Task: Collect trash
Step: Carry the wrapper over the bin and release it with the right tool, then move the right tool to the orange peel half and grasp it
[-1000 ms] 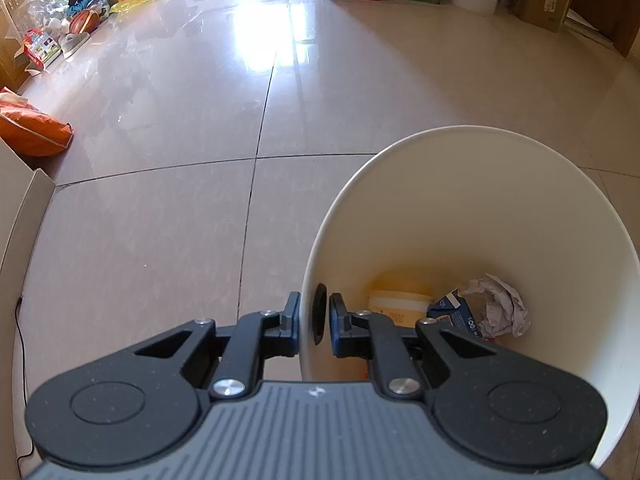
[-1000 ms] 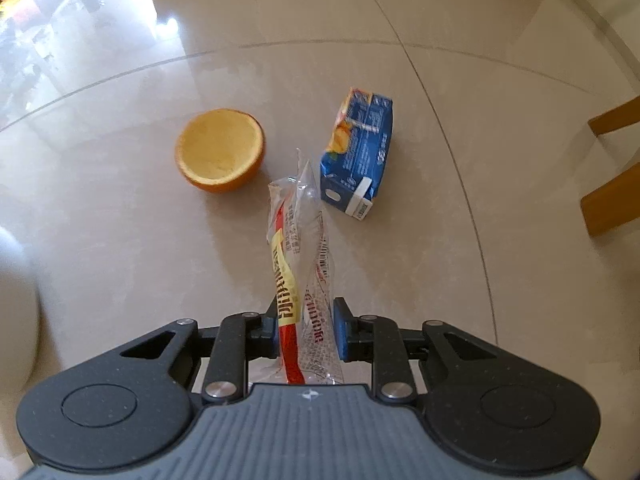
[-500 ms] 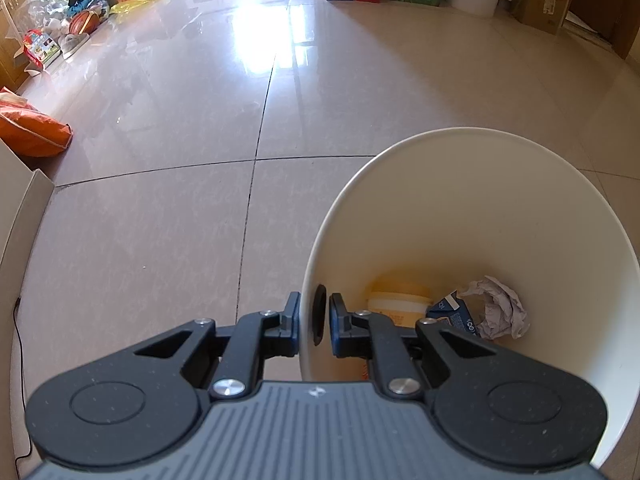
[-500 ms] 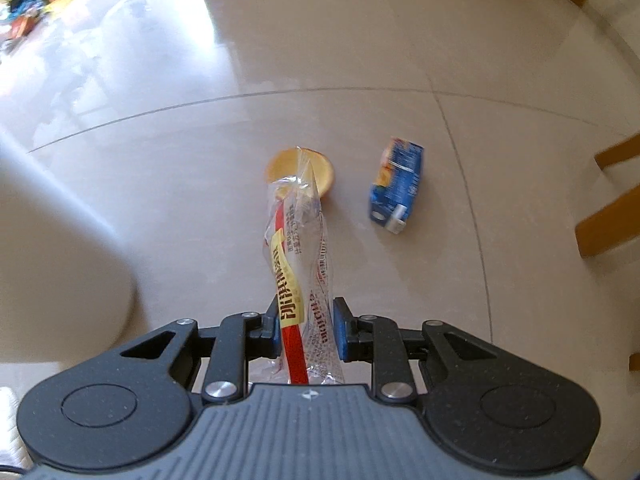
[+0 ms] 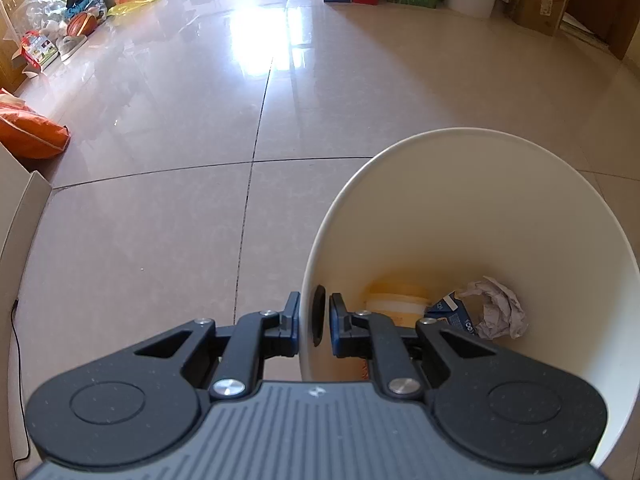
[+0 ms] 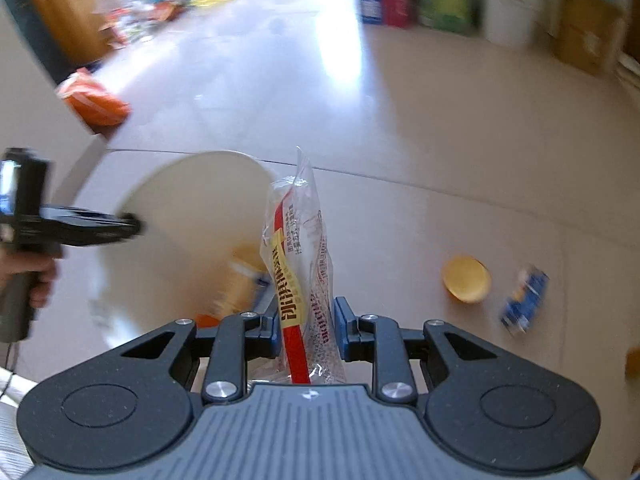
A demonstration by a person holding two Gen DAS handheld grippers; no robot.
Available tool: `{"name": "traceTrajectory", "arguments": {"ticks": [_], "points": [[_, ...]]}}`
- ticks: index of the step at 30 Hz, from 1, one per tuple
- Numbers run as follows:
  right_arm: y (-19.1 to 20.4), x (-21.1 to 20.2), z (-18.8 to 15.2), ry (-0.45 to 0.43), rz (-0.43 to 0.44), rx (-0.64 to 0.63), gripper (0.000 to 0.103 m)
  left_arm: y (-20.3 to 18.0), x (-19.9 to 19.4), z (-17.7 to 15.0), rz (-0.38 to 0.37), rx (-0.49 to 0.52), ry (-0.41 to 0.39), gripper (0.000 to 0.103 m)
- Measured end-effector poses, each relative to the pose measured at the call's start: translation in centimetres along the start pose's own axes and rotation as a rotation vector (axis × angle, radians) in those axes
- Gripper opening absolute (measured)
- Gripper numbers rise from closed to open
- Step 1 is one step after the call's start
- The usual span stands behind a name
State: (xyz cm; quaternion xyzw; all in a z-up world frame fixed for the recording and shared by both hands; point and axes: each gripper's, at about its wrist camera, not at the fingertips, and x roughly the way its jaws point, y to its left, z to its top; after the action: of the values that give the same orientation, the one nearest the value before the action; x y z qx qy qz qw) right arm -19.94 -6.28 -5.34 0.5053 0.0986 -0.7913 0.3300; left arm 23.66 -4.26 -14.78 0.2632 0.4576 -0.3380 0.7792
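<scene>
The left gripper pinches the near rim of the tilted round white plastic bin, while the right gripper, just above the bin's mouth, clamps a clear crinkled plastic wrapper with red and yellow print, which stands up between its fingers.

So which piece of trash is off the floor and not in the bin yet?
The clear wrapper, clamped in the right gripper. The orange peel and blue carton lie on the floor.

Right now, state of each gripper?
Left gripper: closed on the bin rim.
Right gripper: closed on the plastic wrapper.
</scene>
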Motion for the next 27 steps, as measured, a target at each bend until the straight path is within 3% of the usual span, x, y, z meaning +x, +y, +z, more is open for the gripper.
{"name": "traceTrajectory", "arguments": {"ticks": [8, 10, 12, 13, 27], "points": [[5.9, 1.5, 2.9, -0.011, 0.076, -0.104, 0.033, -0.2, 0.1, -0.2, -0.001, 0.004, -0.001, 0.012], [7.0, 1.6, 3.3, -0.025, 0.082, -0.140, 0.049, -0.2, 0.2, -0.3, -0.004, 0.003, -0.001, 0.012], [7.9, 1.3, 3.4, -0.050, 0.078, -0.169, 0.082, -0.2, 0.1, -0.2, -0.009, -0.001, 0.001, 0.012], [8.2, 1.0, 3.2, -0.067, 0.078, -0.182, 0.086, -0.1, 0.1, -0.2, -0.011, -0.002, 0.002, 0.012], [4.4, 1.5, 1.3, -0.054, 0.019, -0.110, 0.090, 0.2, -0.1, 0.2, -0.019, -0.015, 0.014, 0.012]]}}
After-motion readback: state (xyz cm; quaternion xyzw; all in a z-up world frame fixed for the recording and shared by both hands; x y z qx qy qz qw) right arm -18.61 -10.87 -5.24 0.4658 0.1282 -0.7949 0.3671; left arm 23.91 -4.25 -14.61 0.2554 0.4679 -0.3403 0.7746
